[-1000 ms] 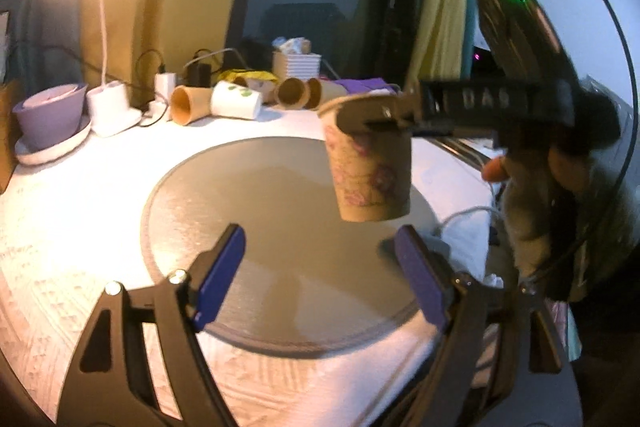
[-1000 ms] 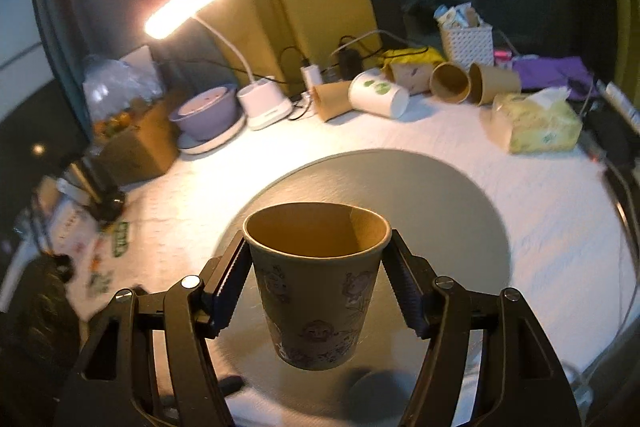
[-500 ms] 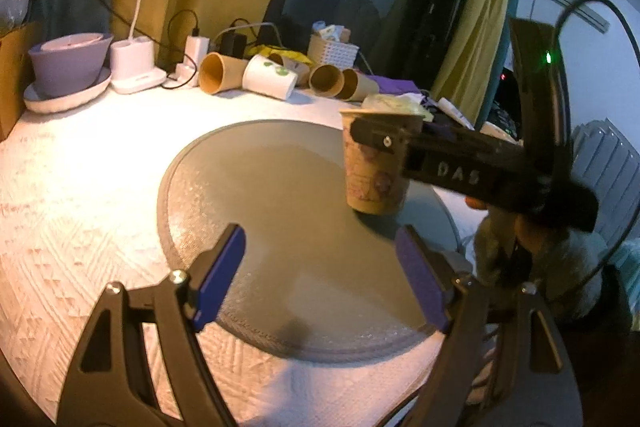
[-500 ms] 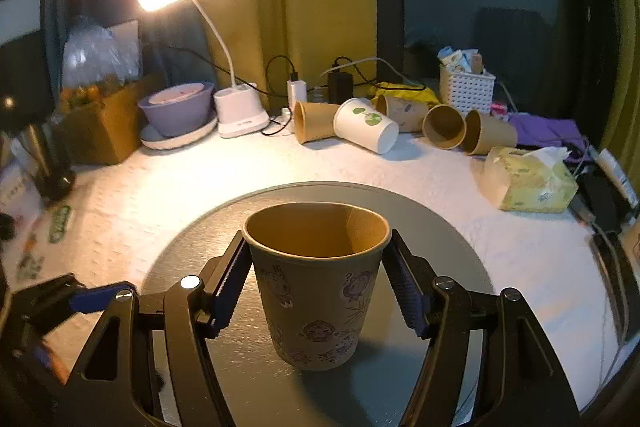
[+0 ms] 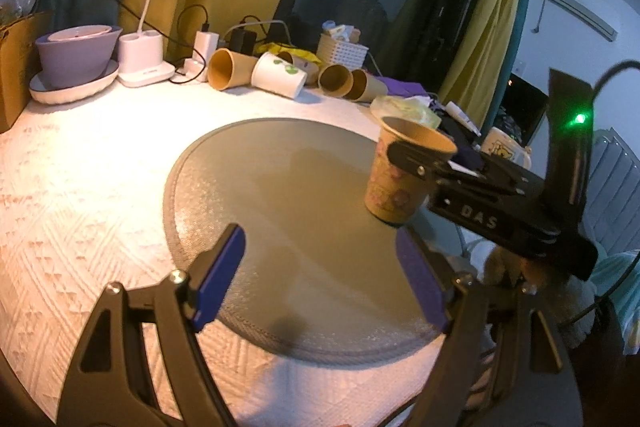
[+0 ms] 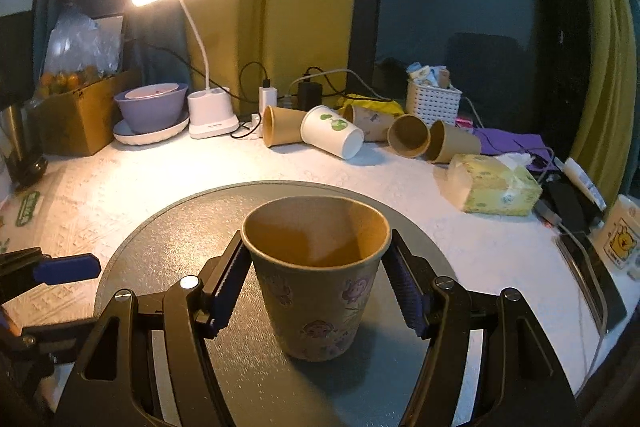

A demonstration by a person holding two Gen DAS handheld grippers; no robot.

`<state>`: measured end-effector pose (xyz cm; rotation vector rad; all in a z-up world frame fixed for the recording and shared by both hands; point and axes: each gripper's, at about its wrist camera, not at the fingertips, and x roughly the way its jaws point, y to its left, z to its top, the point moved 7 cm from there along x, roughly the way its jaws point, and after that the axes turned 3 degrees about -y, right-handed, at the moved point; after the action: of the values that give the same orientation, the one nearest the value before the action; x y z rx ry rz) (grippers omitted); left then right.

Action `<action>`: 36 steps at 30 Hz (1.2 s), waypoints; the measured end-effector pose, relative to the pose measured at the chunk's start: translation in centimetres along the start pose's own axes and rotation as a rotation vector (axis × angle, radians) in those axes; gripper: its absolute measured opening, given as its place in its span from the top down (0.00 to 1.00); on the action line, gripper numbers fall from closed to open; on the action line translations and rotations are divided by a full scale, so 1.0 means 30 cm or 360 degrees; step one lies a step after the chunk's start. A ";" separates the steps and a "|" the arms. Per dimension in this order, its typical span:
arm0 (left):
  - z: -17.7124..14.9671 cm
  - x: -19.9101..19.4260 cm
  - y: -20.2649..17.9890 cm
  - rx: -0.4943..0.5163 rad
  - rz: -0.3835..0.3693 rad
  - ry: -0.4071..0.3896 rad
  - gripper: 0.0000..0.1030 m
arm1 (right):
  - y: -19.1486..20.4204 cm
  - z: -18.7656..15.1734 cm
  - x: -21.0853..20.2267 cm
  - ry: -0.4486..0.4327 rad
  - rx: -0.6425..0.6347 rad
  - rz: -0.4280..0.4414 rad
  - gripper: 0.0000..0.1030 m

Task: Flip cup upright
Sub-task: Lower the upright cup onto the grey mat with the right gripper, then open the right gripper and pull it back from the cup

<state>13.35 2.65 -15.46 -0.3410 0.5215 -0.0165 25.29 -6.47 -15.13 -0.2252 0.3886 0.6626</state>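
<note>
A brown paper cup with purple cartoon prints stands upright, mouth up, on the round grey mat. My right gripper is shut on the cup just below its rim, one pad on each side. In the left wrist view the cup rests at the mat's right edge, held by the right gripper. My left gripper is open and empty, low over the mat's near side, left of the cup.
Several paper cups lie on their sides at the back. A lit desk lamp, a purple bowl on a plate, a white basket, a tissue pack and a cardboard box ring the white tablecloth. Cables and a phone lie right.
The right gripper has lowered the upright cup from above the mat until its base rests on it. The left gripper stayed open and drew back to the left.
</note>
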 end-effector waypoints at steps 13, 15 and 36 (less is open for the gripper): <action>-0.007 0.007 0.006 0.0016 0.0071 0.0008 0.21 | -0.018 -0.042 -0.052 0.0071 0.0090 0.0035 0.26; -0.008 0.009 0.002 0.0027 0.0083 0.0009 0.21 | -0.021 -0.051 -0.058 0.0091 0.0102 0.0039 0.25; 0.029 -0.068 -0.060 0.0144 0.0169 -0.0112 0.21 | -0.034 -0.096 -0.208 0.0161 0.0179 0.0012 0.25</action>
<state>12.13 1.45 -13.18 -0.2241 0.4671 0.0741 20.63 -11.63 -15.03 -0.1505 0.5224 0.6359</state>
